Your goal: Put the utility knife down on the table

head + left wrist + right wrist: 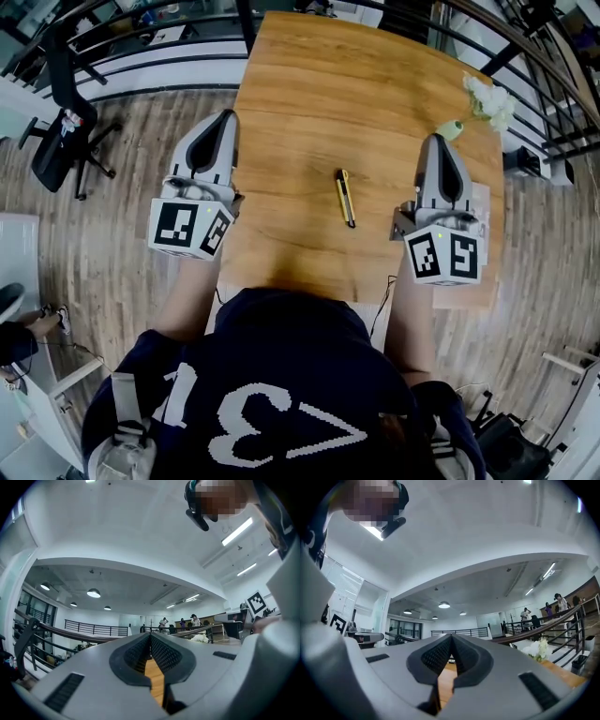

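Wooden table (309,84) | utility knife (346,198) lying mid-table | plank floor (122,253) around

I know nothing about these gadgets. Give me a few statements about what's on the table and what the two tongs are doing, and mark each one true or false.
1. The utility knife lies flat on the wooden table, between the two tongs. True.
2. The right tongs are gripping the knife. False: they are shut on nothing, and the knife lies apart from them.
3. The left tongs are spread wide open. False: they are closed together and empty.
4. White flowers sit near the table's far right corner. True.
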The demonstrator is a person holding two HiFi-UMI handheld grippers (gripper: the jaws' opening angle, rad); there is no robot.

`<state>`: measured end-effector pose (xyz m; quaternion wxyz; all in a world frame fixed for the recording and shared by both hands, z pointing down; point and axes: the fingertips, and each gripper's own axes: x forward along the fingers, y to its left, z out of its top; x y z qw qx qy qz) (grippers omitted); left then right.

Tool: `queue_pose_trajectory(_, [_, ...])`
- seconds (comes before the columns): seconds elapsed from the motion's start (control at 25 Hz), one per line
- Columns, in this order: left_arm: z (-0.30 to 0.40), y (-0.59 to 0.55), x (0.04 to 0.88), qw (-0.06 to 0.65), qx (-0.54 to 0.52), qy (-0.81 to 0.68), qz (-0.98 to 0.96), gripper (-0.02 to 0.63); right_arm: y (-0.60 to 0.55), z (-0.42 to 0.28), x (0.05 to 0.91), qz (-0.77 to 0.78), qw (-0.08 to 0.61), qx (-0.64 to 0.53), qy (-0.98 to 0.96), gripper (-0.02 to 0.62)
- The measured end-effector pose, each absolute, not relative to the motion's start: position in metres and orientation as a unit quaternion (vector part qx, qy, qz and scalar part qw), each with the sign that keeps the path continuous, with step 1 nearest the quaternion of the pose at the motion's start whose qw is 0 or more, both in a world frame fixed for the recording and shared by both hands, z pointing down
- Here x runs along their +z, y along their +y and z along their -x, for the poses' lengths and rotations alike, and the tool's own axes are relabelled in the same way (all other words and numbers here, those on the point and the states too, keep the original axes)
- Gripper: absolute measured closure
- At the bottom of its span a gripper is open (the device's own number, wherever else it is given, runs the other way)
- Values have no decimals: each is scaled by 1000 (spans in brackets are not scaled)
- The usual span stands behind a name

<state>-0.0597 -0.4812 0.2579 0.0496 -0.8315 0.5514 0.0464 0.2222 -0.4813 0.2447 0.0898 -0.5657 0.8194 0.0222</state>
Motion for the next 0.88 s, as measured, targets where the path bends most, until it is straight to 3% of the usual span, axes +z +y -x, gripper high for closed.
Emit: queue_pose_trajectory(0.88, [61,-454,231,75,54,549,831,591,-448,-216,209,555,113,32,824,572])
